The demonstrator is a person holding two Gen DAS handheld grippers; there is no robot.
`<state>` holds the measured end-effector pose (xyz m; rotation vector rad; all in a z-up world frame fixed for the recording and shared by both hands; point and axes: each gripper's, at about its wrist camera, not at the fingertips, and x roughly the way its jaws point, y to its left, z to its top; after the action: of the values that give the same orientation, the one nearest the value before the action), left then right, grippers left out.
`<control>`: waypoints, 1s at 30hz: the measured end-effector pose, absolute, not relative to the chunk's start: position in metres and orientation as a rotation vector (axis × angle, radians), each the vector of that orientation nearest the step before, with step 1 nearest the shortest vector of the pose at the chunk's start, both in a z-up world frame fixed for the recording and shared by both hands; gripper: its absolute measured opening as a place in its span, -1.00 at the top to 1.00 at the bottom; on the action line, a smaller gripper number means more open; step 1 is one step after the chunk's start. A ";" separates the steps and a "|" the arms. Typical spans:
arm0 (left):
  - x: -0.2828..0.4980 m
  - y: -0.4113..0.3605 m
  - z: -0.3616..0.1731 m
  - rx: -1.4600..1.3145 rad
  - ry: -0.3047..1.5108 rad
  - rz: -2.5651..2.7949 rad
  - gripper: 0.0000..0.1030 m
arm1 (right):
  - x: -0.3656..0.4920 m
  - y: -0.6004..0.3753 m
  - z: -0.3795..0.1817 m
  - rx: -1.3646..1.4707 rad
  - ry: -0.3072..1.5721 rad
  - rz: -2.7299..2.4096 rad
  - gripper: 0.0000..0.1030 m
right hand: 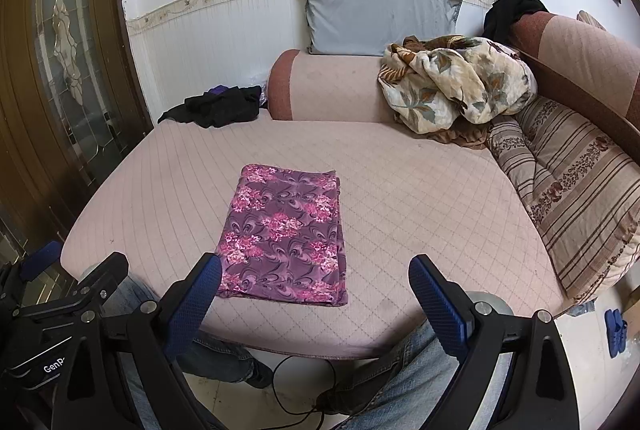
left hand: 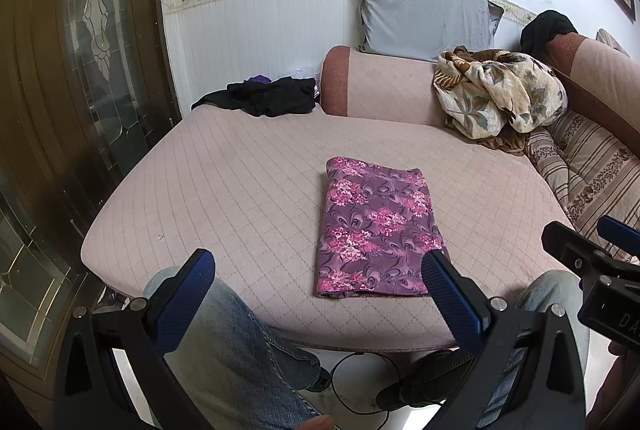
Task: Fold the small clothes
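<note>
left claw (left hand: 316, 270) wide open, empty | right claw (right hand: 316, 274) wide open, empty | folded floral garment (left hand: 374, 226) flat on sofa cushion (left hand: 240, 169): likely light, limp, thin | pinch near-edge corners

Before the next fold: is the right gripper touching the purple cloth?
Apart. The right wrist view shows the open right gripper held back from the purple cloth, nothing between its fingers.

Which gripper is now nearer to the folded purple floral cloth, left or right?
Left, by a small margin. The left gripper hovers open at the near edge of the folded purple floral cloth, one finger overlapping its corner. The right gripper is open too, just right of it.
</note>
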<state>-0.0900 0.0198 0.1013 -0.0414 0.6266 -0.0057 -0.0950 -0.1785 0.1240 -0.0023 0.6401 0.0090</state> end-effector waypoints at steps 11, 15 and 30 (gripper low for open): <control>-0.090 0.020 0.100 -0.044 0.628 -0.005 -0.99 | -0.092 -0.183 0.121 -0.009 0.644 0.013 -0.88; -0.090 0.019 0.097 -0.044 0.630 -0.006 -0.99 | -0.092 -0.183 0.121 -0.009 0.645 0.015 -0.88; -0.091 0.017 0.090 -0.043 0.639 -0.005 -0.99 | -0.082 -0.199 0.116 -0.022 0.661 0.035 -0.88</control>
<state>-0.0912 0.0171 0.0897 -0.0427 0.6391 -0.0048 -0.0824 -0.1991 0.1161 -0.0222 0.6606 0.0347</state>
